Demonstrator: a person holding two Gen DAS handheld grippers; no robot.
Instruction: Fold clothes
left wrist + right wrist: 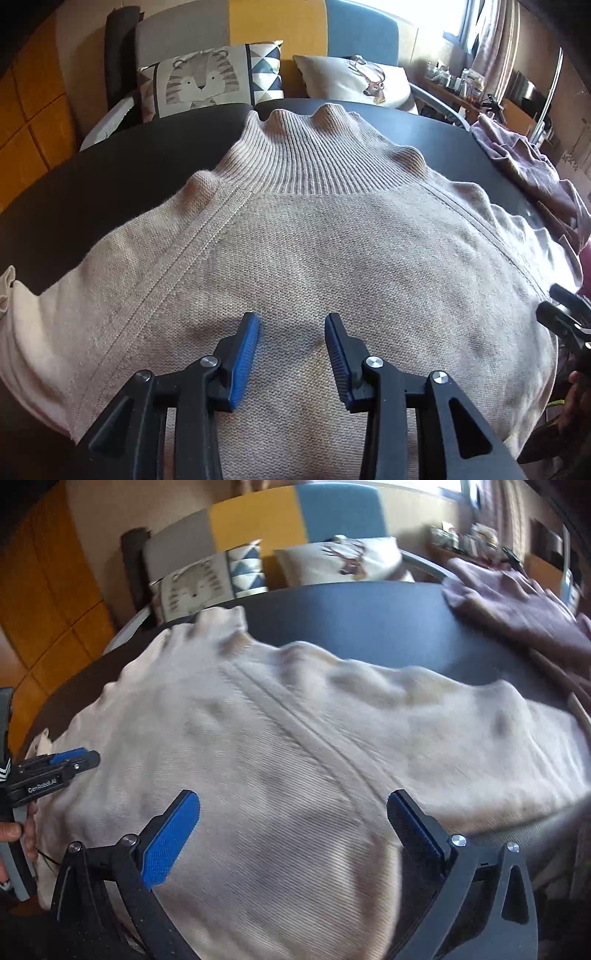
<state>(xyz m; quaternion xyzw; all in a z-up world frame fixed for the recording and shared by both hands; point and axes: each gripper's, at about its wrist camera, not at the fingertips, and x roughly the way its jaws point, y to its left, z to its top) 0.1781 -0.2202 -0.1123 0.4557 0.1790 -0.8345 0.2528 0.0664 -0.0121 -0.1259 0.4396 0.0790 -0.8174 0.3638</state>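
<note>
Lying flat on one dark round table (110,155), a single beige knitted sweater with a ribbed high collar (295,229) is spread with its collar at the far side. One crumpled mauve garment (532,166) sits at the table's right edge, apart from the sweater. Two grippers are counted. The left gripper (291,325) hovers over the sweater's chest, jaws parted, nothing between the blue pads. The right gripper (293,805) stands over the sweater's right side, jaws spread wide, empty. Three cushions (207,81) rest on the sofa beyond.
</note>
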